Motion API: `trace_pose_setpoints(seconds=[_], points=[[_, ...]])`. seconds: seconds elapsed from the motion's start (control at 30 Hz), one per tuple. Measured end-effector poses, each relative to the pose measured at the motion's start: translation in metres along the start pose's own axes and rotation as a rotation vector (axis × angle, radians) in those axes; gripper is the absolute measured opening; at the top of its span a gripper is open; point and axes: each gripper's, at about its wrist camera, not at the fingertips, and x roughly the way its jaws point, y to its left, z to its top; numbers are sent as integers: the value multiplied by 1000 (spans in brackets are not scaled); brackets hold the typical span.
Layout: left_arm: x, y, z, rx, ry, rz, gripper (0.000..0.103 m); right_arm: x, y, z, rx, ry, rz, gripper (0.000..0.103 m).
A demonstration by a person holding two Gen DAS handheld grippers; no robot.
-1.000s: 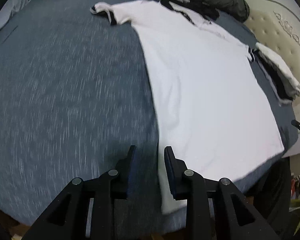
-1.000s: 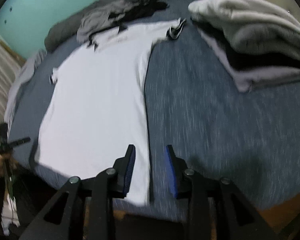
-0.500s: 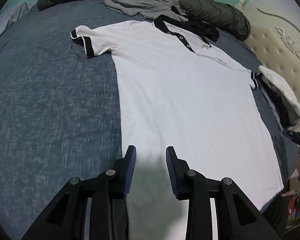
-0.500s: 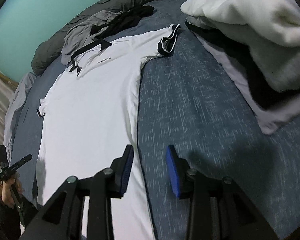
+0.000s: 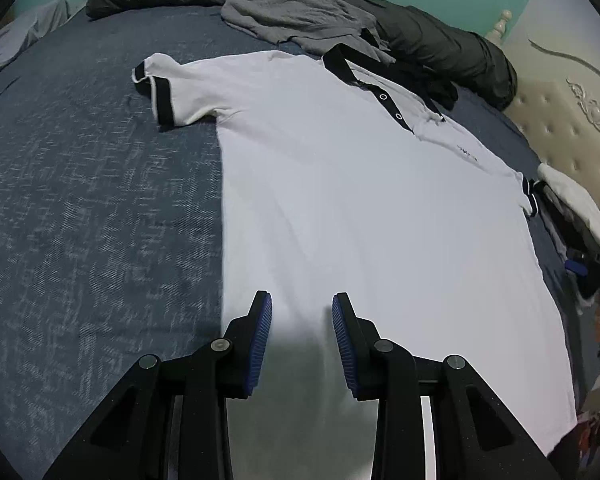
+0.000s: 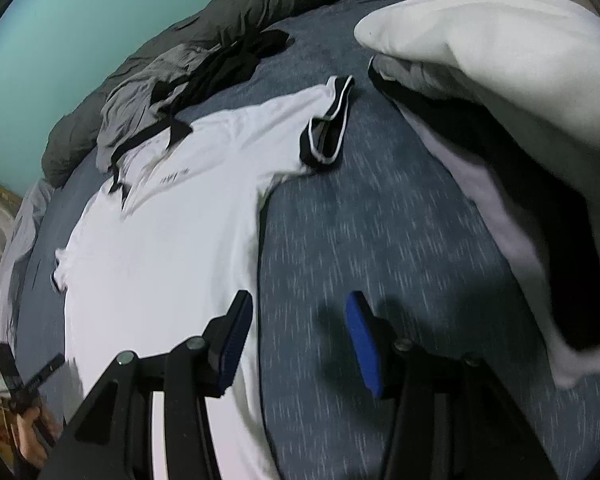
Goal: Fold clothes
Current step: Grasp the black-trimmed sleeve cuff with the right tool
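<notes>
The white shirt (image 5: 372, 208) lies flat on the bed (image 5: 92, 208). Both grippers, left (image 5: 302, 308) and right (image 6: 300, 308), hover with jaws spread, empty; folded clothes (image 6: 520, 92) at 2 o'clock.

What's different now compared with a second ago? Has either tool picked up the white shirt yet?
No. Both tools moved forward from the bed's near edge, up along the white polo shirt. The left tool is open above its body; the right tool opened wider, straddling its side edge. The shirt and folded pile stayed put.
</notes>
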Motion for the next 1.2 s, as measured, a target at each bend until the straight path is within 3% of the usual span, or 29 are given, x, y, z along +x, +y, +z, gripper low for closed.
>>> trace_pose_setpoints(seconds=[0.2, 0.5, 0.6, 0.77, 1.2], points=[[25, 0, 5, 5, 25, -5, 35, 18, 5, 33, -5, -51, 1, 53], [38, -3, 21, 29, 3, -11, 42, 54, 3, 80, 2, -95, -70, 53], [39, -5, 23, 41, -6, -9, 43, 60, 3, 97, 13, -120, -79, 62], [43, -7, 20, 48, -15, -5, 47, 71, 5, 124, 22, -144, -99, 62], [46, -10, 17, 71, -36, 8, 50, 113, -2, 155, 30, -146, -183, 62]])
